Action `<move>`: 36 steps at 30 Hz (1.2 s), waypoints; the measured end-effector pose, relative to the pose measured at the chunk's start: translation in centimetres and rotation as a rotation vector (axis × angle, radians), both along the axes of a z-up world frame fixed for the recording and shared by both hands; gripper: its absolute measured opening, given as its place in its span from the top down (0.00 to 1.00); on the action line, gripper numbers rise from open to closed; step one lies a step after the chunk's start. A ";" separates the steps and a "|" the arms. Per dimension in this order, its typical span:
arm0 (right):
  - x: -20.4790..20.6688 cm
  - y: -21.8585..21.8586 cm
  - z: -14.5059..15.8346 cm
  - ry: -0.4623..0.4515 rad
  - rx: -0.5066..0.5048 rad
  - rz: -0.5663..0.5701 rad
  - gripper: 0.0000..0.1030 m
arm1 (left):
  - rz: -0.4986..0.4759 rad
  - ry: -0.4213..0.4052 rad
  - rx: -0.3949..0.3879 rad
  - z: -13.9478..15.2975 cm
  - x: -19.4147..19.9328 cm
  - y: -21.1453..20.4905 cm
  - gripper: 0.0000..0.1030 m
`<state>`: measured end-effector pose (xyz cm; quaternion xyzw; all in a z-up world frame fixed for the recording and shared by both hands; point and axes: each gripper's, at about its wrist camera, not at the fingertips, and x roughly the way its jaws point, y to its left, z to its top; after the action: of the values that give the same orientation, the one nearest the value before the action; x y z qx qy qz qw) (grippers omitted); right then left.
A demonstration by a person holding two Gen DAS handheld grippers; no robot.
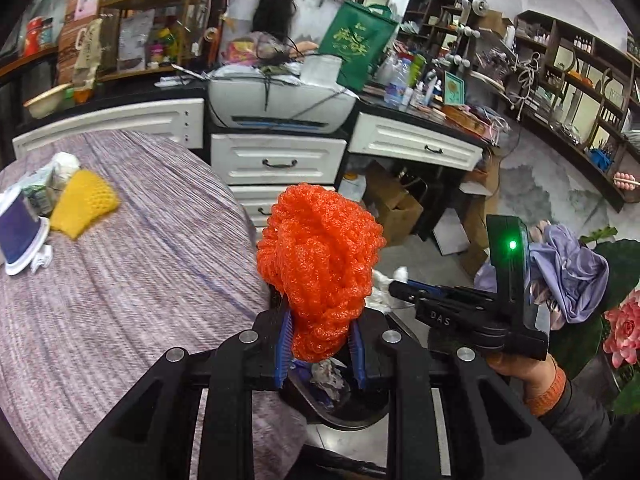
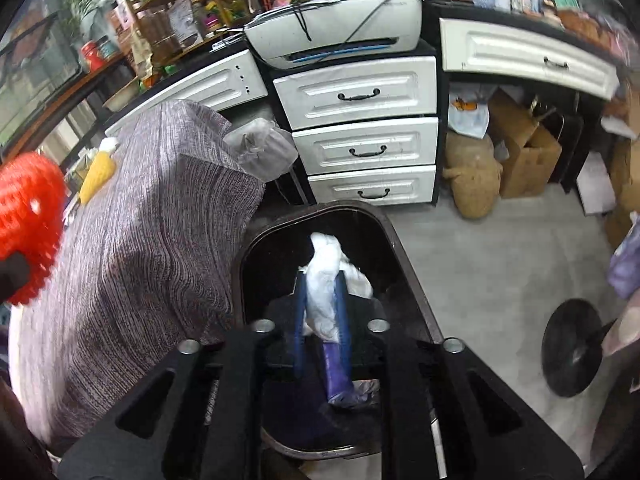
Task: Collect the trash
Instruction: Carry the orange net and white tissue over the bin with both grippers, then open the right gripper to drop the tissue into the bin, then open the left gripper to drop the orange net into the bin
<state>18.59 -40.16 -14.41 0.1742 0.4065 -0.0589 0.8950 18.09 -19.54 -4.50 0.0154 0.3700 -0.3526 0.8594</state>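
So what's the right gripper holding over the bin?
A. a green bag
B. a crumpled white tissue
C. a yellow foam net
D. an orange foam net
B. The right gripper is shut on a crumpled white tissue above the open black bin; the orange foam net is in the left gripper instead.
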 end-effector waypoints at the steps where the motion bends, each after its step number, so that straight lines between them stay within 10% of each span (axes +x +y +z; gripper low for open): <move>1: -0.2 -0.2 0.1 -0.006 0.001 -0.018 0.59 | -0.009 0.016 0.004 -0.3 0.3 -0.5 0.77; 3: -0.5 -0.6 0.5 -0.034 -0.004 -0.062 0.34 | -0.025 0.042 0.017 -0.8 0.7 -1.2 0.77; 22: -3.6 -5.1 4.9 -0.170 -0.016 -0.269 0.28 | -0.190 0.269 0.197 -6.3 2.5 -8.3 0.77; 36: -4.1 -4.9 5.6 -0.187 -0.034 -0.271 0.28 | -0.286 0.268 0.309 -9.1 1.4 -11.3 0.74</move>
<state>14.46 -45.08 -8.79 0.2170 0.2930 -0.1695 0.9156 19.51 -30.89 -13.61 0.1522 0.5241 -0.4088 0.7315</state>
